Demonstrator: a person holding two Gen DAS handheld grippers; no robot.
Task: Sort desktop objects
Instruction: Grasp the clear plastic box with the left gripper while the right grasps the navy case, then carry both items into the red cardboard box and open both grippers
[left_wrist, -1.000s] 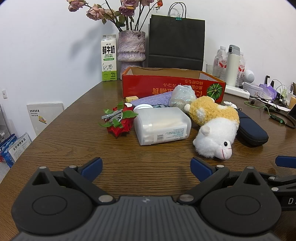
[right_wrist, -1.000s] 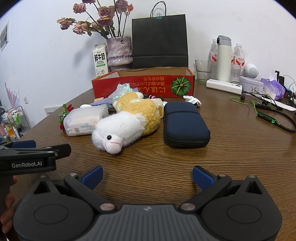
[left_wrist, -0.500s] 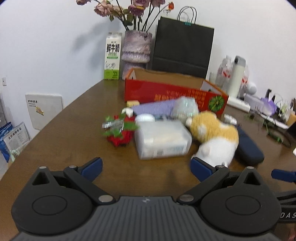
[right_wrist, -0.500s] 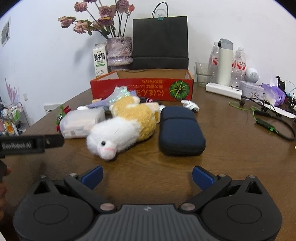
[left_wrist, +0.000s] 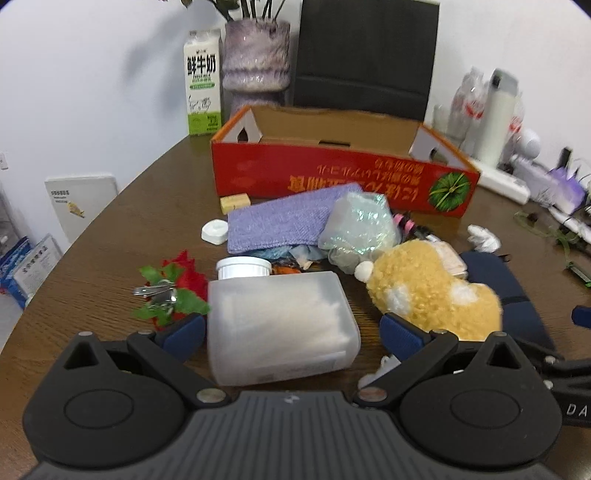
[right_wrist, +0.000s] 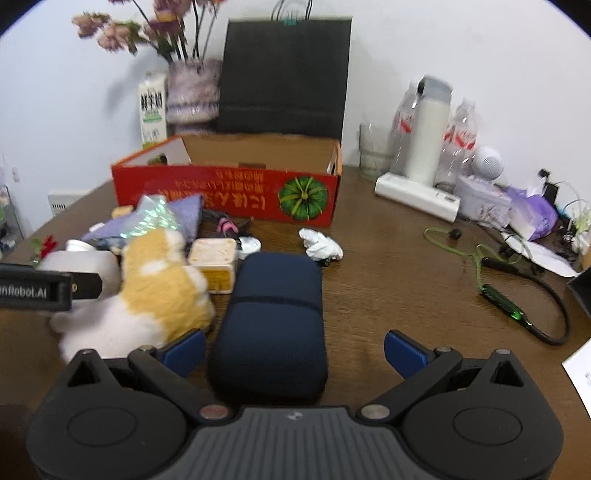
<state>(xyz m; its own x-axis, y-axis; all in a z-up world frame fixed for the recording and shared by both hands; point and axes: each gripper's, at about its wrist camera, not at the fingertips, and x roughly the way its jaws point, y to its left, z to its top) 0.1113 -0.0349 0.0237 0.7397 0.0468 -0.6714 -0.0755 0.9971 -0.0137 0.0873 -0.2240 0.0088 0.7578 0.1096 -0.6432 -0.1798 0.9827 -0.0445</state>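
Observation:
My left gripper (left_wrist: 291, 334) is open, its fingers on either side of a translucent plastic box (left_wrist: 279, 325) with a white lid, apart from it. My right gripper (right_wrist: 293, 350) is open around the near end of a dark blue zip case (right_wrist: 275, 317). A yellow and white plush sheep (left_wrist: 428, 295) lies between box and case; it also shows in the right wrist view (right_wrist: 147, 302). An open red cardboard box (left_wrist: 343, 177) stands behind the pile, also seen from the right (right_wrist: 229, 192). A purple cloth (left_wrist: 280, 218), a shiny wrapped item (left_wrist: 358, 225) and a red artificial flower (left_wrist: 173, 291) lie nearby.
A milk carton (left_wrist: 202, 81), a vase (left_wrist: 256, 62) and a black paper bag (left_wrist: 365, 55) stand at the back. On the right are bottles and a white flask (right_wrist: 428, 133), a power strip (right_wrist: 417, 195), green earphones (right_wrist: 491, 284) and a crumpled tissue (right_wrist: 321, 245).
Both grippers have moved forward over the table. The left now straddles the plastic box and the right now straddles the blue case. Both stayed open.

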